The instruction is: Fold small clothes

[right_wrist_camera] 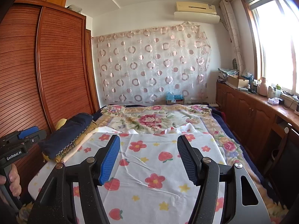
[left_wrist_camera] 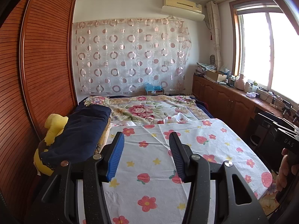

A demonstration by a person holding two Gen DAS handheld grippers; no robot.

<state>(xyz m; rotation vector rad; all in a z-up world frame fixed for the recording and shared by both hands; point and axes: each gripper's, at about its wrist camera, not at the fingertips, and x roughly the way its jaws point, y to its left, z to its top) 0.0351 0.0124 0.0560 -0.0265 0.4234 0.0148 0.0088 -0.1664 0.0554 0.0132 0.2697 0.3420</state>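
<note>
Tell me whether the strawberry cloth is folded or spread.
Spread: the strawberry cloth lies flat across the bed, with only creases showing.

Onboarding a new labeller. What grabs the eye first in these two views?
The white cotton cloth printed with red flowers and strawberries, spread flat over the near half of the bed. Each open hand-held gripper, left and right, hovers above it holding nothing. Behind, the sheer curtain with pink circles covers the far wall, and a folded navy blanket lies at the bed's left edge.
</note>
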